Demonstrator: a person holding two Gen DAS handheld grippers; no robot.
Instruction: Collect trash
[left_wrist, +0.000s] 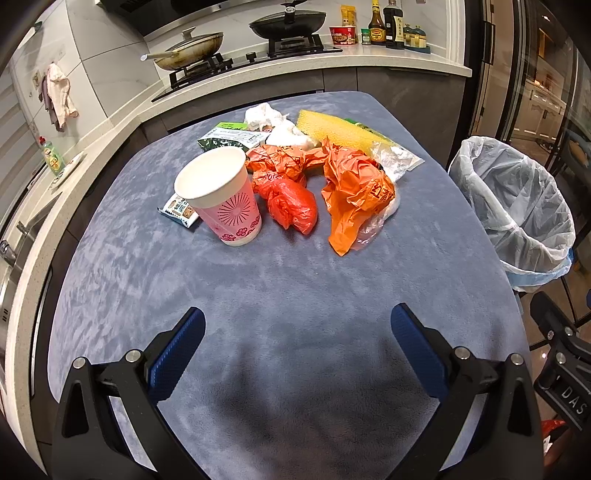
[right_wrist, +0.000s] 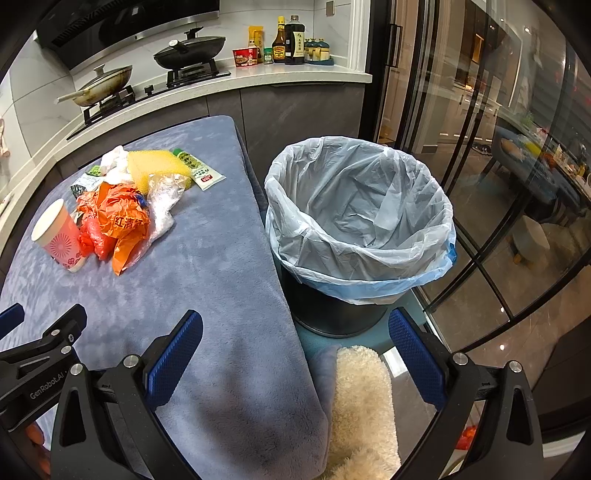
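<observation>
Blue-padded left gripper (left_wrist: 297, 328) and right gripper (right_wrist: 295, 332), nearest, both spread wide, holding nothing, over a grey-blue cloth (left_wrist: 288, 280). Farther: one paper cup (left_wrist: 221, 195), upright, nothing visible inside. Right of it, one red bag (left_wrist: 291, 206), one orange bag (left_wrist: 354, 192), touching. Far: one yellow sponge (left_wrist: 336, 129). Right, off the table: one lined trash bin (right_wrist: 362, 218), nothing inside.

From my left wrist feed the bin (left_wrist: 517, 206) is clipped at the frame's right edge — its base hidden. Green packet (left_wrist: 225, 136) mostly buried under tissue (left_wrist: 264, 116) and cup (left_wrist: 221, 199); print on the orange bag (left_wrist: 354, 184) unreadable.
</observation>
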